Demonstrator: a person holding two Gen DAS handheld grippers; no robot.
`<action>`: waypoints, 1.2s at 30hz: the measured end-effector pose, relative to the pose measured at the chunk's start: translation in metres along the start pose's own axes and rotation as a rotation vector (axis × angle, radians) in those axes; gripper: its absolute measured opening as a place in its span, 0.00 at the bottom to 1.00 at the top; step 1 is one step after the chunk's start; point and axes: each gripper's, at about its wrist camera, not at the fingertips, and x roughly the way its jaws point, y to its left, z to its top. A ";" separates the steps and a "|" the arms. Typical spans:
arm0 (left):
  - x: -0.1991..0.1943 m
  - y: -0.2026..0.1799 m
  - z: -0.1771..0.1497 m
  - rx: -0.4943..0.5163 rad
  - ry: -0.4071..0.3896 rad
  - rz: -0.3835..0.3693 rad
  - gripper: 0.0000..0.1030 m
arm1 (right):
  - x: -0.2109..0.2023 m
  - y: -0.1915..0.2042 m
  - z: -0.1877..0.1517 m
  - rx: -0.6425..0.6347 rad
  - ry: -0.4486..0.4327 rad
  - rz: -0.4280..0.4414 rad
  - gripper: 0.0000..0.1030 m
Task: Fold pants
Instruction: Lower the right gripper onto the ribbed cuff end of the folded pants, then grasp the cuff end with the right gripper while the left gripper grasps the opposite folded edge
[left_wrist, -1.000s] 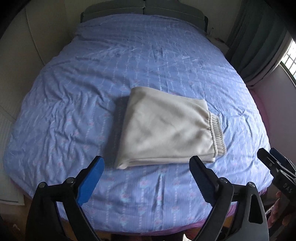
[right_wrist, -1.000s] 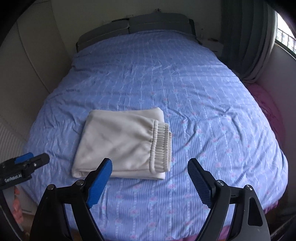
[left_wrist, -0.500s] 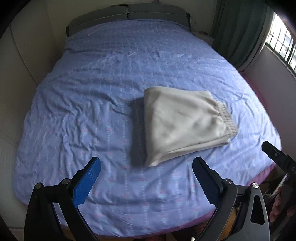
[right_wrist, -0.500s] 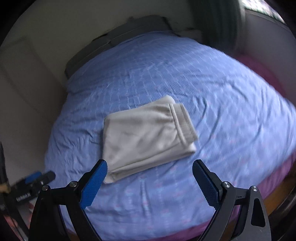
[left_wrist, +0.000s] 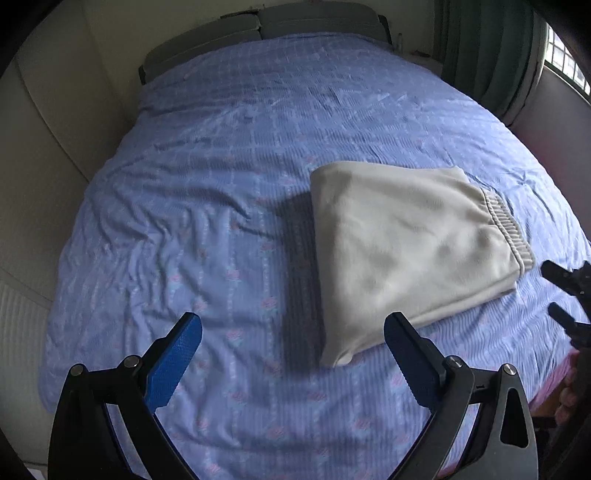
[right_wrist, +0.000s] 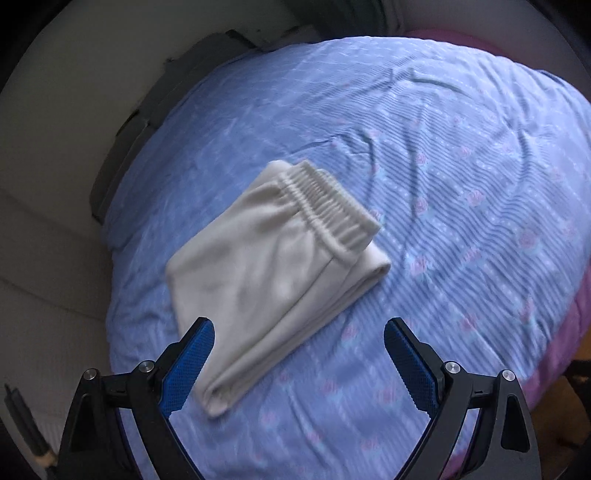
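Observation:
Cream pants (left_wrist: 406, 251) lie folded into a compact rectangle on the blue bedspread (left_wrist: 221, 206), ribbed waistband on top at the right end. In the right wrist view the same pants (right_wrist: 273, 280) run diagonally, waistband (right_wrist: 332, 210) toward the upper right. My left gripper (left_wrist: 291, 343) hovers open over the bedspread just left of the pants' near corner, nothing between its blue pads. My right gripper (right_wrist: 299, 347) is open too, above the pants' near folded end, its left pad (right_wrist: 188, 362) close to the fabric edge. The right gripper's black tips (left_wrist: 569, 295) show at the left wrist view's right edge.
A grey headboard (left_wrist: 266, 33) backs the bed against a cream wall. Green curtains (left_wrist: 484, 51) and a window hang at the far right. Pink sheet (right_wrist: 561, 332) shows under the bedspread at the bed's near right edge. A hand (left_wrist: 567, 398) shows low at the right.
Both grippers have sunk closer to the bed and rolled, so the pants look larger and tilted. The right gripper's jaws stand slightly wider. The pants have not moved.

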 end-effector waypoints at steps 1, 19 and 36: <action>0.006 -0.004 0.001 -0.002 0.003 -0.001 0.98 | 0.010 -0.003 0.004 0.004 0.002 -0.001 0.92; 0.073 -0.065 0.006 0.055 0.039 -0.030 0.98 | 0.110 -0.067 0.017 0.130 0.029 0.094 0.99; 0.098 -0.039 0.019 0.021 0.055 -0.077 0.98 | 0.120 -0.068 0.011 0.130 0.022 0.092 0.68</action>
